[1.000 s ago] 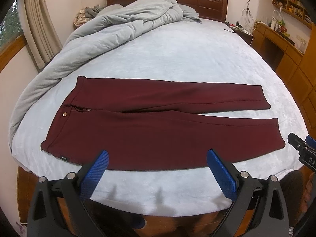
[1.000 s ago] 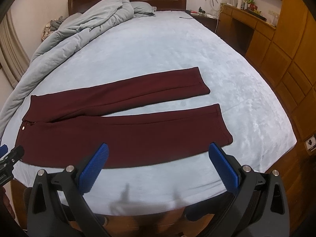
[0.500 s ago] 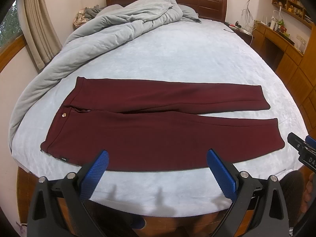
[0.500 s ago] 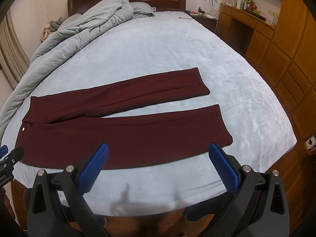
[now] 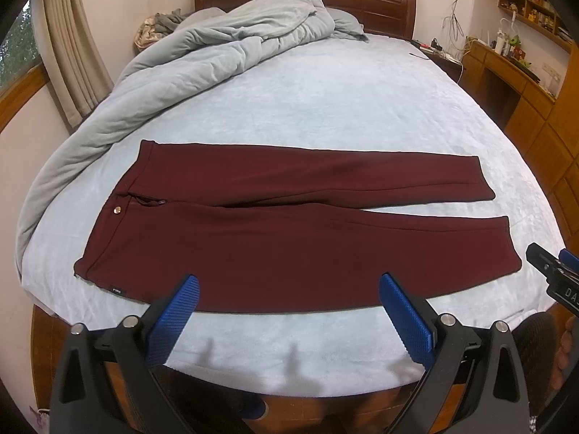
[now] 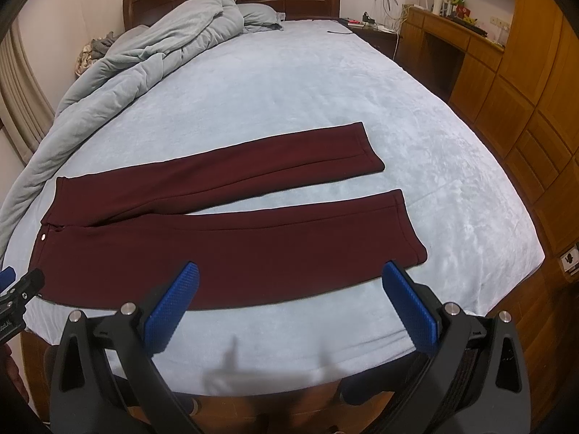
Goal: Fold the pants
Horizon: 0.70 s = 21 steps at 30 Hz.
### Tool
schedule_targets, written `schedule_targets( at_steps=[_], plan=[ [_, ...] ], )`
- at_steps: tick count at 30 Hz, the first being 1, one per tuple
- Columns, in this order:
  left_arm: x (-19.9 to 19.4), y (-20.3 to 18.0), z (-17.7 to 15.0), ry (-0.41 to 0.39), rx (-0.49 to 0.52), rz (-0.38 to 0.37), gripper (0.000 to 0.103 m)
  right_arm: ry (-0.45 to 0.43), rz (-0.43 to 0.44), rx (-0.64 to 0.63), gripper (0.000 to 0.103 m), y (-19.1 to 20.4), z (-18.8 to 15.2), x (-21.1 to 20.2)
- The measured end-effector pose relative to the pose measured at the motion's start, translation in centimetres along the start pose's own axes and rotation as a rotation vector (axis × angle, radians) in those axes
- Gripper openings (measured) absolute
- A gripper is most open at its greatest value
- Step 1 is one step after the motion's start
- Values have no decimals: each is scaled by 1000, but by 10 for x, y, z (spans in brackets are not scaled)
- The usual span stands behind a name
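Smooth maroon pants (image 5: 289, 231) are lying flat, legs apart, near the plush bed's (image 5: 325, 108) front edge. A rumpled quilt (image 5: 202, 58) is bunching behind. Both the left gripper (image 5: 287, 289) and right gripper (image 6: 289, 275) are hovering released.

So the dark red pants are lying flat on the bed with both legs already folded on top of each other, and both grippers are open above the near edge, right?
Not quite. The pants lie flat on the bed, but the legs are apart, side by side with sheet showing between them, as the right wrist view shows. The left gripper and right gripper are open.
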<state>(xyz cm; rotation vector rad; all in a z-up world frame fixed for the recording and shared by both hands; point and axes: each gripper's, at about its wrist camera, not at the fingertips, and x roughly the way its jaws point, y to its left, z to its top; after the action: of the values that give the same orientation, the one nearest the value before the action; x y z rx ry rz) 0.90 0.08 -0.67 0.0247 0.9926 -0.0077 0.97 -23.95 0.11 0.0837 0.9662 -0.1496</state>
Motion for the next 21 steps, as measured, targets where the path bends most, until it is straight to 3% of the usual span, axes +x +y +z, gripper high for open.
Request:
schedule_targets(
  at_steps=[21],
  plan=[
    [0, 0, -1, 1, 4, 4, 99, 6, 6, 9, 101, 1, -3, 2]
  ],
)
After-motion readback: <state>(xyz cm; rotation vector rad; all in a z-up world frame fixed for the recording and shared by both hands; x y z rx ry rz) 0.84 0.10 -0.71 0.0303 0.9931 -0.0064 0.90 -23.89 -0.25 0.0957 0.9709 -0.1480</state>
